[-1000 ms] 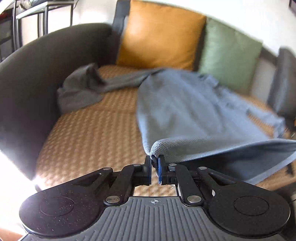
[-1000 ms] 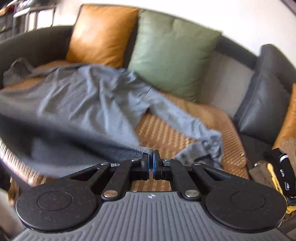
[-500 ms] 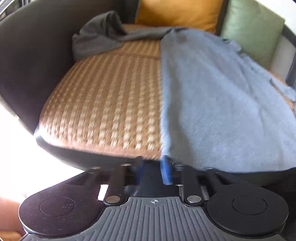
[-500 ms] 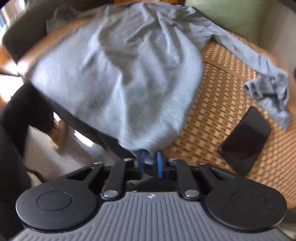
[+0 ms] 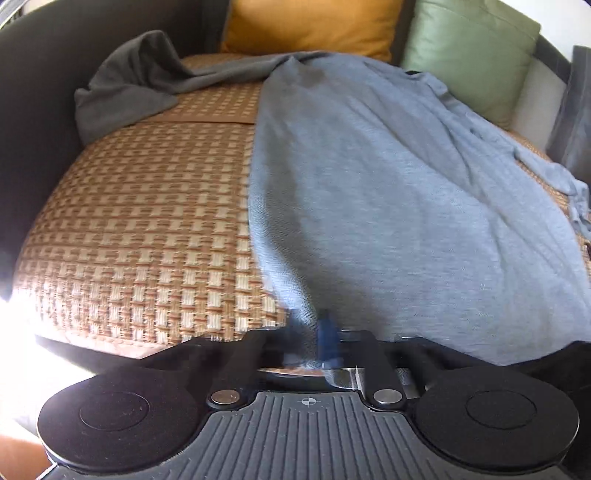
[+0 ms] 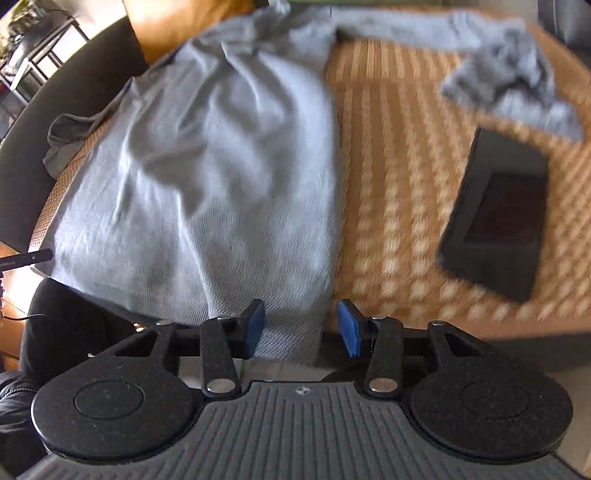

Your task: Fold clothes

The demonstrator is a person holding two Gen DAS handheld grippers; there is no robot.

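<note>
A grey-blue long-sleeved shirt [image 5: 388, 192] lies spread flat on the woven sofa seat, hem toward me. At the hem's left corner my left gripper [image 5: 310, 339] is shut on the fabric, though that view is blurred. The shirt [image 6: 221, 166] fills the left half of the right wrist view. My right gripper [image 6: 301, 326] stands at the hem's right corner; its blue pads [image 6: 349, 326] are apart with cloth lying between them, and the jaws are closing. One sleeve [image 6: 517, 74] lies bunched at the far right, the other sleeve [image 5: 140, 85] rests against the sofa arm.
A black phone [image 6: 498, 221] lies on the woven mat [image 5: 147, 221] right of the shirt. An orange cushion [image 5: 306, 26] and a green cushion [image 5: 469, 48] lean at the back. The dark sofa arm [image 5: 37, 92] curves along the left.
Both grippers sank to the seat's front edge and the lifted hem came down flat. The left jaws parted and closed again on the hem. The right jaws parted from their grip.
</note>
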